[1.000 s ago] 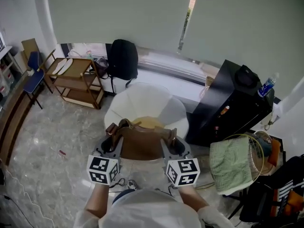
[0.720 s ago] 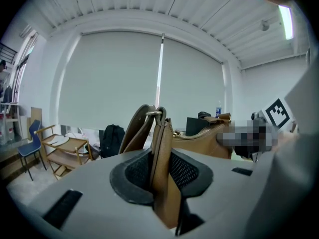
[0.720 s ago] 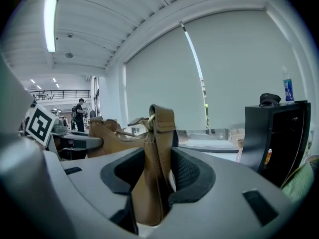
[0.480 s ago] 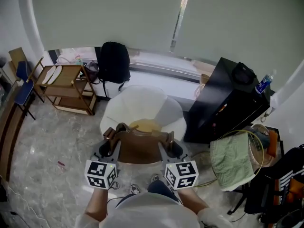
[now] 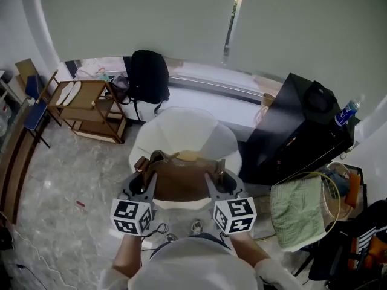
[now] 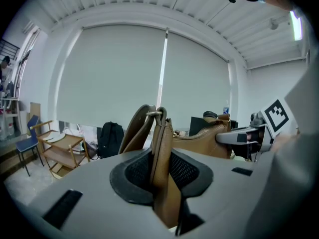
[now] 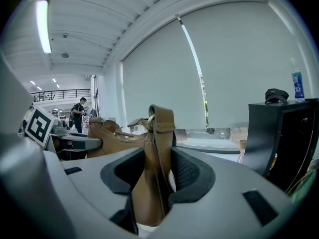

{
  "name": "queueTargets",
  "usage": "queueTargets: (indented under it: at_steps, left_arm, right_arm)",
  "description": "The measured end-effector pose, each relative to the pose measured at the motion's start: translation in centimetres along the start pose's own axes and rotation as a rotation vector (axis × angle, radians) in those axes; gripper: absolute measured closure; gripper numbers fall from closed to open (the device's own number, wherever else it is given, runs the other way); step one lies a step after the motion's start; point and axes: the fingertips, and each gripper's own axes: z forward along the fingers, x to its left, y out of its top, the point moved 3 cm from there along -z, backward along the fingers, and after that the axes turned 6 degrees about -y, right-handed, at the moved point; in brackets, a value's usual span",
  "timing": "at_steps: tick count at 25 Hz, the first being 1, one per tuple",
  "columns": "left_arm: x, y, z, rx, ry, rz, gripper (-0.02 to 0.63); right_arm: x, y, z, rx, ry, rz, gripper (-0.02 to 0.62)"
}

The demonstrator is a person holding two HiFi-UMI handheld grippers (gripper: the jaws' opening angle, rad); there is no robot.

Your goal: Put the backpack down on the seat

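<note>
You hold the brown bag at lower centre: left gripper and right gripper each clamped on a side strap. White seat sits just above it in frame.

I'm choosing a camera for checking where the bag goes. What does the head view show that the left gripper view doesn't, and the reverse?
Only the head view: the white seat showing past the brown bag, and the green cloth at right. Only the left gripper view: the left gripper up close, its jaws pressed on the bag's strap end, plus the ceiling. Both: the bag, the black backpack, the wooden cart and the black cabinet.
</note>
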Motion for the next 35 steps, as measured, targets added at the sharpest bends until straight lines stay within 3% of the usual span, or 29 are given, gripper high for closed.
queueTargets:
  at_steps: [9, 16, 24, 35]
  left_arm:
    - [-1.1, 0.3, 4.3, 0.000, 0.072, -0.021, 0.500]
    - [-0.3, -0.4, 6.6, 0.010, 0.054, -0.050, 0.500]
    - [5.0, 0.7, 9.1, 0.030, -0.025, -0.037, 0.500]
    - [15.9, 3.8, 11.7, 0.061, -0.172, 0.036, 0.500]
  right_arm:
    - [-4.4, 0.3, 3.2, 0.014, 0.076, -0.010, 0.416]
    - [-5.7, 0.1, 5.2, 0.038, 0.064, -0.017, 0.416]
    - [-3.8, 0.8, 9.2, 0.044, -0.013, 0.011, 0.416]
    - [2.1, 2.4, 16.8, 0.019, -0.164, 0.099, 0.416]
